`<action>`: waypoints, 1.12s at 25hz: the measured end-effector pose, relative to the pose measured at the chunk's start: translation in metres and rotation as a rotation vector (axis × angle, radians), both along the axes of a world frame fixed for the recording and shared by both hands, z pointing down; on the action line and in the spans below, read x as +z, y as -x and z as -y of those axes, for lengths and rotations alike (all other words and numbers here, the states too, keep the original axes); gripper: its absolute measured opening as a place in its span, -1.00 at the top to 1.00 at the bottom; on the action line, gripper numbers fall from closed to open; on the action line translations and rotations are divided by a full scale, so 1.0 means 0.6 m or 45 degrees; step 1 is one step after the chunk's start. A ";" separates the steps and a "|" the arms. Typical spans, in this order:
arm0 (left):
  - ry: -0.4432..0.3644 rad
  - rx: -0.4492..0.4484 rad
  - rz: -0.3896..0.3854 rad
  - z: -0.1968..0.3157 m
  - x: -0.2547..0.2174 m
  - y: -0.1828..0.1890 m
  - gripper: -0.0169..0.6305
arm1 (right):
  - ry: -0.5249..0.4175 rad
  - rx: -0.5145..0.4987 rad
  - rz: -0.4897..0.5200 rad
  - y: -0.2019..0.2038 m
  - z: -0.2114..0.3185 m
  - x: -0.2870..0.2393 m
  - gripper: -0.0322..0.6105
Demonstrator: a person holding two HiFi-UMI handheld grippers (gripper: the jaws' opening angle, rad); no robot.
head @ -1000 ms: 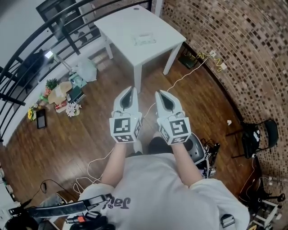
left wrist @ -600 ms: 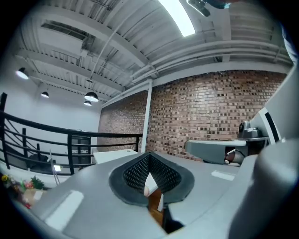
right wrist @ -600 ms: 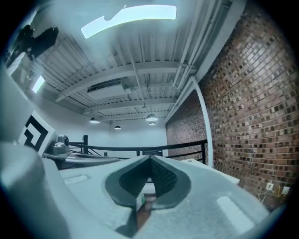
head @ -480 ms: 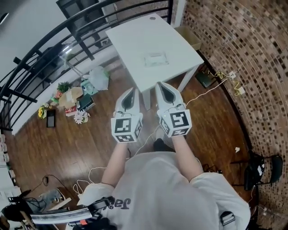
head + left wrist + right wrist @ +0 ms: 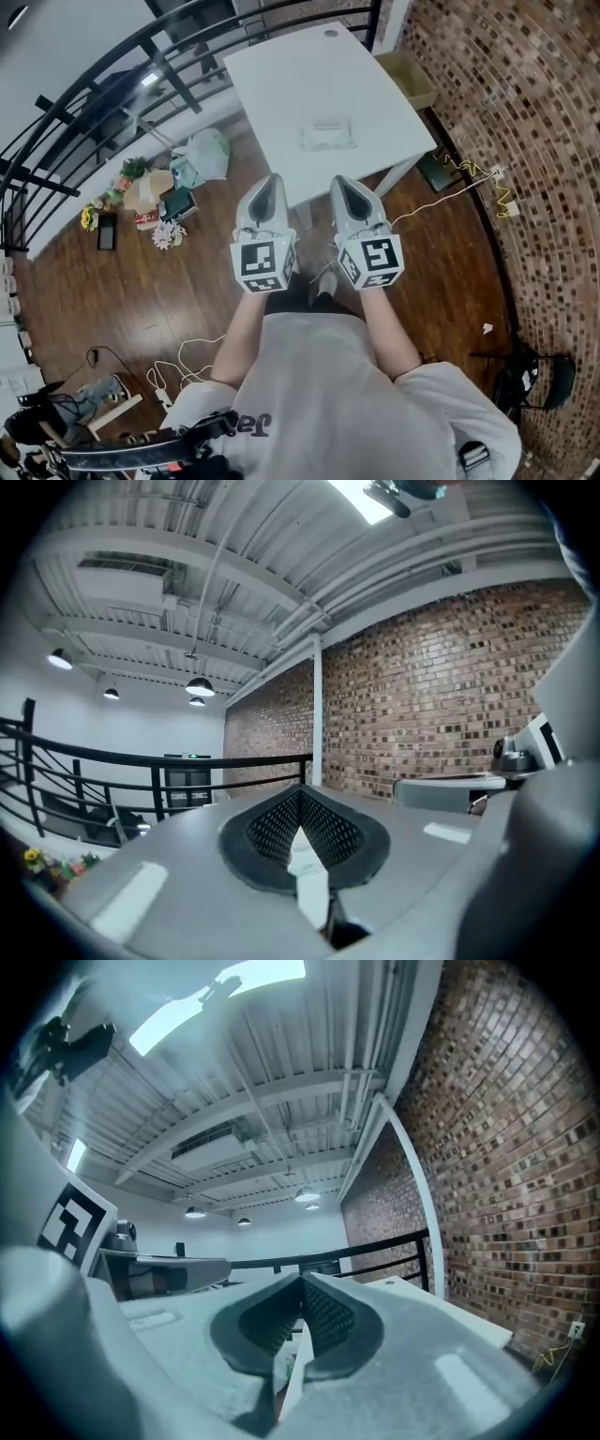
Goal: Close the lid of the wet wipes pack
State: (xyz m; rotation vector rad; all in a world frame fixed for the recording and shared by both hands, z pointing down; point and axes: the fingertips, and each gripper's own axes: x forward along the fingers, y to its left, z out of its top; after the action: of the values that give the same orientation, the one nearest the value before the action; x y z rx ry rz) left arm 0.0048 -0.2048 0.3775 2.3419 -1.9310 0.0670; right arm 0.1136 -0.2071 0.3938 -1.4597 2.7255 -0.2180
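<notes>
The wet wipes pack (image 5: 329, 134) lies flat on the white table (image 5: 281, 84), near its front right part; whether its lid is up I cannot make out from this distance. Both grippers are held side by side at chest height, well short of the table. In the head view the left gripper (image 5: 272, 181) and the right gripper (image 5: 338, 182) point forward with jaws closed to a tip and nothing held. The left gripper view shows its pads (image 5: 272, 832) meeting at the tip, the left gripper (image 5: 302, 791) empty. The right gripper (image 5: 302, 1280) looks the same in its own view.
A black railing (image 5: 84, 84) curves along the left. Bags and flowers (image 5: 150, 192) are piled on the wooden floor left of the table. A cardboard box (image 5: 412, 77) stands by the brick wall (image 5: 525, 112). Cables (image 5: 450, 192) trail on the floor; a black chair (image 5: 530, 380) is at the lower right.
The person has walked toward the table, which now sits closer and more centred ahead. Both grippers keep the same raised, shut pose.
</notes>
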 end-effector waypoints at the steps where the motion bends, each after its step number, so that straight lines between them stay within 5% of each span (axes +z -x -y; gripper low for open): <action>1: 0.012 -0.014 0.022 0.015 0.007 0.004 0.90 | 0.005 0.004 -0.018 0.001 0.013 0.003 0.93; 7: -0.026 0.037 0.007 0.110 0.020 0.023 0.90 | -0.064 0.032 -0.101 0.017 0.090 -0.012 0.93; 12: -0.086 0.220 -0.128 0.191 -0.016 0.000 0.90 | -0.129 0.035 -0.151 0.032 0.169 -0.030 0.93; 21: -0.093 0.290 -0.270 0.301 0.000 0.037 0.90 | -0.051 0.051 -0.184 0.065 0.264 0.010 0.93; 28: 0.023 0.292 -0.192 0.381 0.051 0.016 0.90 | 0.010 0.042 -0.242 0.027 0.348 0.042 0.93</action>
State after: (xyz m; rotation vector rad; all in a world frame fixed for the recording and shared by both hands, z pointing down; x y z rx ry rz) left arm -0.0047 -0.4333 0.4078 2.4672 -1.5830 -0.0721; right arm 0.0975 -0.4160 0.4187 -1.6048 2.8455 -0.0926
